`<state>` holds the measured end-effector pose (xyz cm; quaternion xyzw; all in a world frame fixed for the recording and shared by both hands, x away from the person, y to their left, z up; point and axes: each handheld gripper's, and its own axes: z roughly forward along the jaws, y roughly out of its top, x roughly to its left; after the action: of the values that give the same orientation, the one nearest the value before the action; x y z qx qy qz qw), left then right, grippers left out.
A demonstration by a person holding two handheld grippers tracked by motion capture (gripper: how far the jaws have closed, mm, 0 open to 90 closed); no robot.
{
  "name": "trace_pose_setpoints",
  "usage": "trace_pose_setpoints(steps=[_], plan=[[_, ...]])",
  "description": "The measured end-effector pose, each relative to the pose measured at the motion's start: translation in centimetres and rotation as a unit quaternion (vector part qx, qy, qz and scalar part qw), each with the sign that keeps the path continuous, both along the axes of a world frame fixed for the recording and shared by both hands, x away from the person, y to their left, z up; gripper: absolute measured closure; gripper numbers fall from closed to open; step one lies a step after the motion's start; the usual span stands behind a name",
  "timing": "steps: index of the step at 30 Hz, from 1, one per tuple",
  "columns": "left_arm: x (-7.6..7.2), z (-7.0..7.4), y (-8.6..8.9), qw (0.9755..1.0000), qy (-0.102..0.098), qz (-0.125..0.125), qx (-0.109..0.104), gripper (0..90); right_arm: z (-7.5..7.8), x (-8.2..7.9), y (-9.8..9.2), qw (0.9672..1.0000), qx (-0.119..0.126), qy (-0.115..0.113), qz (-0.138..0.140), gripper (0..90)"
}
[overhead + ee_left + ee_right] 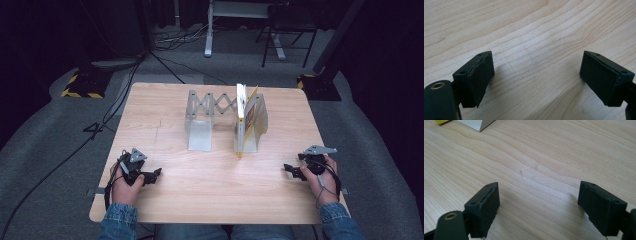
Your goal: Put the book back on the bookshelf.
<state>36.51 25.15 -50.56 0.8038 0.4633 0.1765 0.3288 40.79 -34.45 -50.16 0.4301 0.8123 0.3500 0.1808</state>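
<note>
Yellow-and-white upright book [246,120] leaning in grey metal accordion rack [210,117], well ahead and inward of right gripper [292,170]. Left gripper [150,176], likewise gaping, empty, near wooden table [165,125]. Risk: book toppling if nudged carelessly.

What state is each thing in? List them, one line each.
Left tool: open, nothing between its jaws, low over the table.
Right tool: open, nothing between its jaws, low over the table.
Book: upright, standing against the right end plate of the rack.
Expanding metal book rack: standing, scissor links partly stretched, left end plate bare.
</note>
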Motion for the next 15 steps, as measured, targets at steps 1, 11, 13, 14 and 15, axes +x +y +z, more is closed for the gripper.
trace_pose_setpoints(steps=[1,11,13,14,15], plan=[[0.00,0.00,0.00,1.0000,0.000,0.000,0.000,12.8,-0.06,-0.07,0.10,1.0000,-0.003,-0.004,0.001,17.5],[-0.01,0.00,-0.01,1.0000,0.000,0.000,0.000,12.8,-0.32,-0.23,0.66,0.9999,-0.003,-0.011,-0.007,13.0],[-0.01,-0.01,-0.01,1.0000,-0.001,0.000,0.000,12.8,-0.32,-0.24,0.67,0.9999,-0.003,-0.011,-0.007,13.0],[-0.02,0.00,-0.01,1.0000,-0.002,-0.001,0.002,13.0,-0.33,-0.25,0.69,0.9999,-0.003,-0.012,-0.006,13.1],[-0.02,0.00,-0.01,1.0000,-0.002,-0.001,0.002,13.3,-0.33,-0.25,0.69,0.9999,-0.003,-0.012,-0.006,13.1]])
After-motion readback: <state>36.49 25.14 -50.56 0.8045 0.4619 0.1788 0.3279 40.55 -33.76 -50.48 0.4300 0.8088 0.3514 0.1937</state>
